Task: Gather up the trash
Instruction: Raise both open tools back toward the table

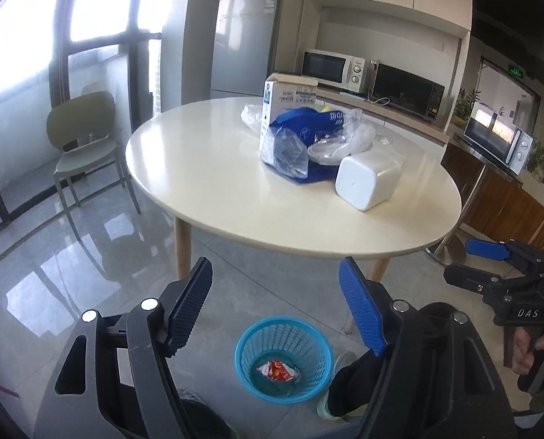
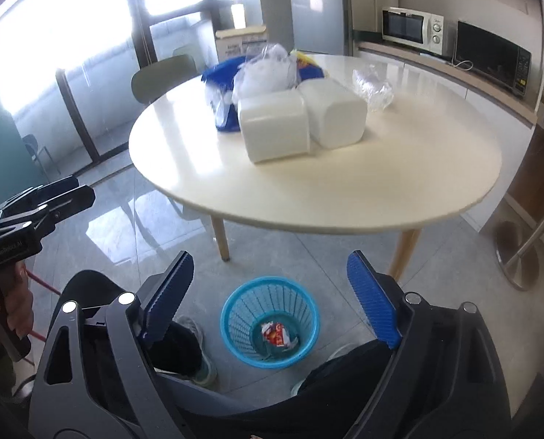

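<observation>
Left wrist view
Left gripper [image 1: 275, 307]: jaws spread wide, nothing between them; poised above the floor, short of the table edge.
Bin [image 1: 284, 360]: blue mesh basket on the floor below the gripper; a red and white wrapper [image 1: 277, 370] lies at the bottom.
Table [image 1: 198, 168]: round, pale; the remaining rubbish sits in a heap near the middle.
Clear plastic bag [image 1: 286, 153]: leans on a blue bag [image 1: 308, 124]; judged light, soft, slippery; best pinched at a bunched fold.
Cardboard box [image 1: 288, 98]: upright behind the bags, flaps open; judged light but stiff; take by a flap or wall.

Right wrist view
Right gripper [image 2: 268, 300]: jaws released, empty; above the bin.
White tubs [image 2: 275, 128]: two, side by side and touching, nearest the table's front; judged rigid, smooth, light; too broad for a flat grasp, so a rim or corner suits better.
Crumpled wrap [image 2: 372, 87]: lies apart on the right; flimsy; pinch anywhere.
</observation>
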Demonstrator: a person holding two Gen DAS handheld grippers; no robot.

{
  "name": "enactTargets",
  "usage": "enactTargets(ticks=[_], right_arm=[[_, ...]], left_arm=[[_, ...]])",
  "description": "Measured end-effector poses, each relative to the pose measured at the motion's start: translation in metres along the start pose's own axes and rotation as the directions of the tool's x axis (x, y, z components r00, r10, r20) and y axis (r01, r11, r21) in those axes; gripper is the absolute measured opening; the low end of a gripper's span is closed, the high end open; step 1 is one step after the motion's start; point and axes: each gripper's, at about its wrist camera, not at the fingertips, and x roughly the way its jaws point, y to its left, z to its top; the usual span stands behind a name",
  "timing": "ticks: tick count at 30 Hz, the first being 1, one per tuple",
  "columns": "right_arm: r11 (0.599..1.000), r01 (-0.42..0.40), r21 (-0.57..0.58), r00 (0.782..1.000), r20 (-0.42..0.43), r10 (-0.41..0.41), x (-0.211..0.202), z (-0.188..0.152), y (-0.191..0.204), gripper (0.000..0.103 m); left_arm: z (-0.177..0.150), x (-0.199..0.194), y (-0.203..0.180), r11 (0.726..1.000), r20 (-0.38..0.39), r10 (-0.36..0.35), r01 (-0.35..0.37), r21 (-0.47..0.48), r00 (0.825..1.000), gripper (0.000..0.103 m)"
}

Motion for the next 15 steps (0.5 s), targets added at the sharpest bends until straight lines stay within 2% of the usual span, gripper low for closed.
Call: enactTargets(ticks=[8, 15], right_arm=[[0.999, -0.032, 0.006, 0.996, 0.085, 0.031, -0.028, 0.025, -0.015, 0.082], [0.994, -0.108, -0.030, 0.991, 0.080, 0.110, -0.011, 0.041, -0.019, 0.082]], left_arm=[[0.034, -0.017, -0.012, 0.999, 0.069, -0.038, 0.037, 0.025, 0.997, 0.072], [0.065, -0.005, -0.025, 0.996, 0.076, -0.058, 0.053, 0.070, 0.995, 0.072]])
